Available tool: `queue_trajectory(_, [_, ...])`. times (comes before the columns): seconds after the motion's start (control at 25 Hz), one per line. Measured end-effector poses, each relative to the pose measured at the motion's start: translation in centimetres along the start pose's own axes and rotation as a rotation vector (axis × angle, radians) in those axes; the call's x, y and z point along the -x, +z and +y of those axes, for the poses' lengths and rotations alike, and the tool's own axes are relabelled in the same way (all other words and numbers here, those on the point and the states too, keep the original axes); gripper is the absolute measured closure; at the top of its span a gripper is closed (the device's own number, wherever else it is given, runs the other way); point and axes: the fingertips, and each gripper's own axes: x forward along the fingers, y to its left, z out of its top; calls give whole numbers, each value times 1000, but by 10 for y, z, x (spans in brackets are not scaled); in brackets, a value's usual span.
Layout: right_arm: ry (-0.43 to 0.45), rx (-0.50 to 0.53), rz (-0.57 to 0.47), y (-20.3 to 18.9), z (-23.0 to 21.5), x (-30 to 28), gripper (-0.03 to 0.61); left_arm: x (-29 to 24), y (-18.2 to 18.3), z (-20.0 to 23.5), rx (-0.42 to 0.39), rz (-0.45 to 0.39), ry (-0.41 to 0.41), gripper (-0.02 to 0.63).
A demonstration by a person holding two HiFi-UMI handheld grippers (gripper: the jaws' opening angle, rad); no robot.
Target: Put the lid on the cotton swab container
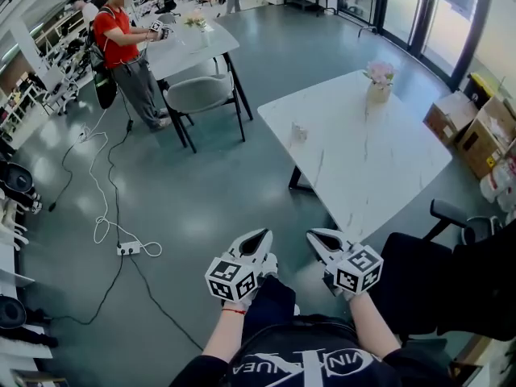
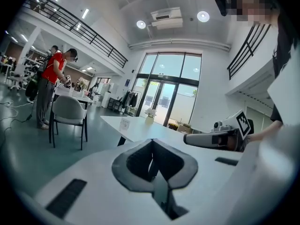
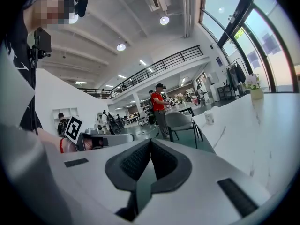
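The small clear cotton swab container [image 1: 299, 132] stands near the left edge of the white marble table [image 1: 379, 168], far ahead of both grippers. It also shows as a small tub [image 2: 124, 123] in the left gripper view and a small tub [image 3: 209, 117] in the right gripper view. No separate lid can be made out. My left gripper [image 1: 262, 234] and right gripper [image 1: 313, 234] are held side by side low over the floor, short of the table. Both are shut with nothing in them; the jaws meet in both gripper views [image 2: 151, 145] [image 3: 150, 145].
A vase of pink flowers [image 1: 379, 81] stands at the table's far end. A person in a red shirt [image 1: 121, 47] stands by a second table [image 1: 189, 43] with a grey chair [image 1: 197, 93]. Cardboard boxes [image 1: 476, 127] sit at right; cables and a power strip [image 1: 129, 248] lie on the floor.
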Motion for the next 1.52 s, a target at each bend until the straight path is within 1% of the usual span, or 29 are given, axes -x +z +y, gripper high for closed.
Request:
queue_trajectory(0.16, [-13,-4,-9,16,-20,-22,575,-23,18,20,-7,-5,-17,606])
queue_trajectory(0.36, [-21,-9,13,28,-54,-63,575,-64,34,60,2,4,-32,606])
queue_trajectory(0.56, [-43,-10,16,52,-89,-103,576,-106,58,96,-2,12,-63,606])
queue_trajectory(0.76, [-59,-22,36,62,-113,-141,575,-139,70,131,14,25,-90,606])
queue_trajectory(0.96, [-105,-44,67,64,-138,-166,575,-164,76,155,23,47,-132,606])
queue_trajectory(1.12, [-128,-64,81,68,-157,-187,575,-180,80,174,26,64,-147,606])
queue_trajectory(1.28, [-147,-92,73,70,-171,-201,575,-191,80,188,22,85,-163,606])
queue_trajectory(1.44, [-171,-141,72,67,-185,-204,575,-201,74,192,37,124,-181,606])
queue_trajectory(1.52, [-186,-156,71,64,-199,-203,575,-214,68,192,43,140,-193,606])
